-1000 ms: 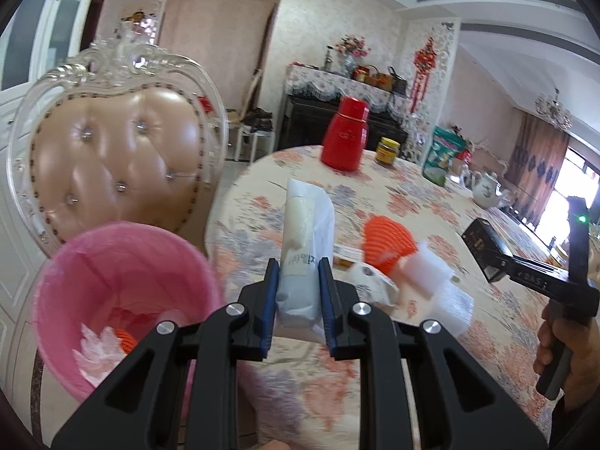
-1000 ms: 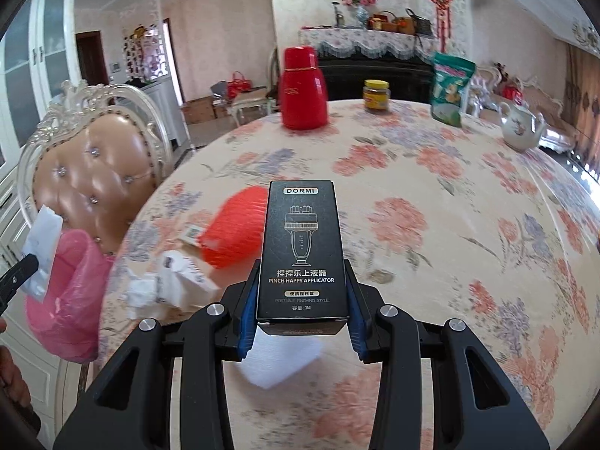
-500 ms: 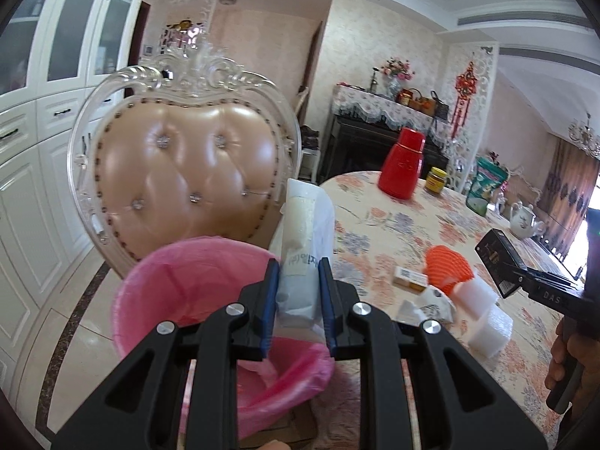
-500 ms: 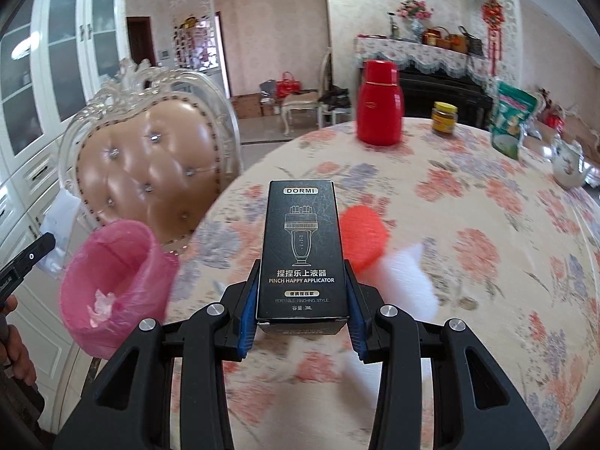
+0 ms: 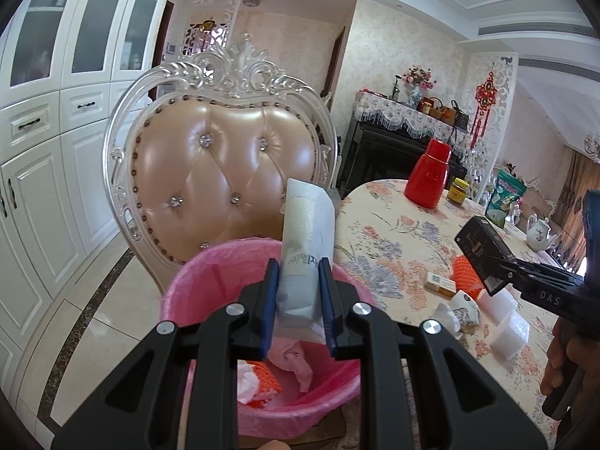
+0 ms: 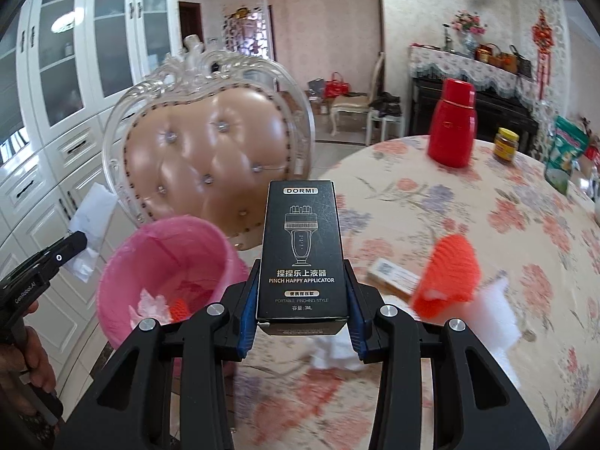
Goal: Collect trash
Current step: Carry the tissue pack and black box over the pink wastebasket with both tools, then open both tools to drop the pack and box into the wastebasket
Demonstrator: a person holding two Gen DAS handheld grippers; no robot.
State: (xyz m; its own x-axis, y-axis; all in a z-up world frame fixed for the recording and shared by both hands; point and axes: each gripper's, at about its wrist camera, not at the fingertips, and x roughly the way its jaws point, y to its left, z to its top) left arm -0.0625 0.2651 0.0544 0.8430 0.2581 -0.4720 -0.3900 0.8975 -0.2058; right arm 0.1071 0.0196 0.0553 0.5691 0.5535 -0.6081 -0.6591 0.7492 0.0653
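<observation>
Your left hand-held gripper (image 5: 298,296) is clenched on a white plastic packet (image 5: 305,251), its blue pads pressing both sides of the lower part while the top sticks up and forward. The packet hangs directly above the pink-lined bin (image 5: 225,262), over the near half of its mouth. Inside the bin lie crumpled white tissue (image 5: 247,382), a piece of orange foam net (image 5: 268,377) and a fold of the pink liner.

Your right hand-held gripper (image 6: 302,300) is grasping a black carton (image 6: 302,251) printed DORMI and PINCH HAPPY APPLICATOR, held upright by its lower end between the blue pads. The carton sits to the right of the bin, above the edge of the desk (image 6: 468,195), not over the bin's mouth. In the left wrist view the same carton shows well right of the bin, with your hand (image 5: 570,382) on the handle beneath it.

Just behind the bin stands a tufted chair (image 5: 221,172) with an ornate silver frame. On the desk, right of the bin, more litter remains: an orange foam net (image 6: 448,277), a small flat box (image 6: 393,275) beside it, white foam pieces (image 6: 495,311) and crumpled wrappers (image 5: 459,309). Farther from the bin, across the floral cloth, stand a red flask (image 6: 452,123), a yellow-lidded jar (image 6: 506,144), a green bag (image 5: 504,198) and a white teapot (image 5: 540,230). White cabinets (image 5: 41,150) line the wall left of the bin.
</observation>
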